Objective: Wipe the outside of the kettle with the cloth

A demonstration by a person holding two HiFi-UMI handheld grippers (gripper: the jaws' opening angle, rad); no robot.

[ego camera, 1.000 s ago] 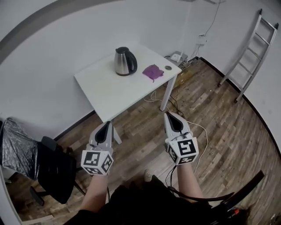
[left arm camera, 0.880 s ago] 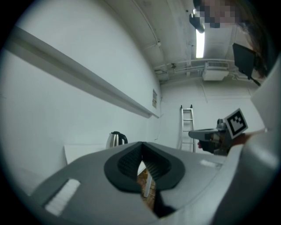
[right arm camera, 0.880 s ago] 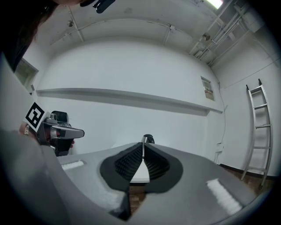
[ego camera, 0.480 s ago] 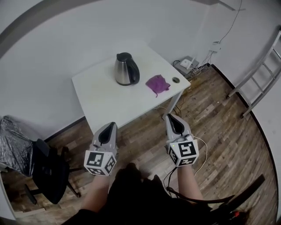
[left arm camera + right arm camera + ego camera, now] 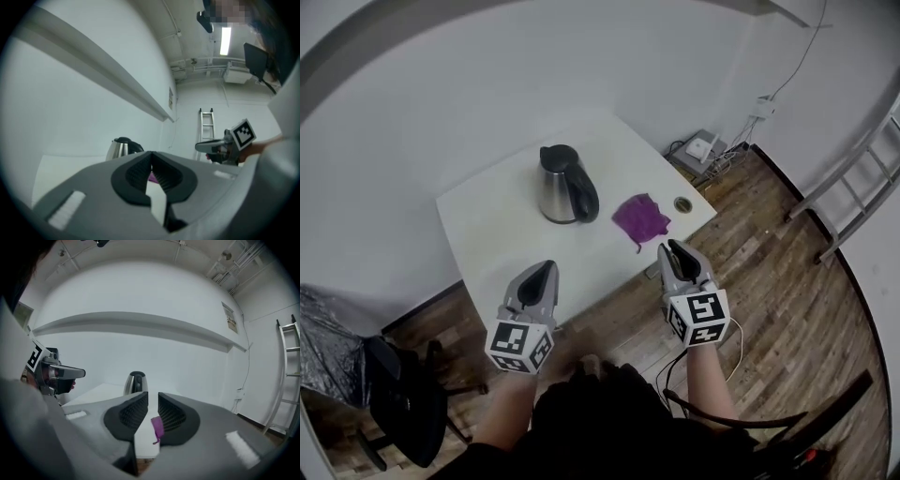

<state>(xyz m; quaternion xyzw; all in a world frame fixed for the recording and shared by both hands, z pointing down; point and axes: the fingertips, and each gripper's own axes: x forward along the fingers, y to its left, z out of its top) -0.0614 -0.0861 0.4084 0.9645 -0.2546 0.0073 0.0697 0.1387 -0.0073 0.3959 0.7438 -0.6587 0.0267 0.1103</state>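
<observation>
Left gripper [image 5: 547, 269]: jaws pressed together, nothing in them; the left gripper view [image 5: 151, 155] shows the ribbed pads meeting. It hovers at the table's near edge, left of centre.

Right gripper [image 5: 673, 247]: jaws have just been opening and now stand a narrow slit apart with nothing between them [image 5: 153, 398]. The purple seen through the slit is the cloth lying farther off. This gripper hangs at the near edge toward the right corner, just short of the cloth.

Print on the tools: black-and-white square code patterns on the left marker cube [image 5: 517, 345] and the right marker cube [image 5: 701, 317].

White table [image 5: 492, 230]. Steel kettle [image 5: 565, 185] with black lid and handle stands upright about mid-table, handle toward the cloth. Purple cloth [image 5: 640, 217] lies crumpled near the right corner, beside the kettle but apart from it. Small round fitting [image 5: 682, 203] sits at the right corner.

Wall sign [image 5: 230, 322]: print too small to read.

Ladder [image 5: 853, 187] leans on the right wall. Black chair [image 5: 403, 398] stands at lower left on the wooden floor [image 5: 787, 281].
</observation>
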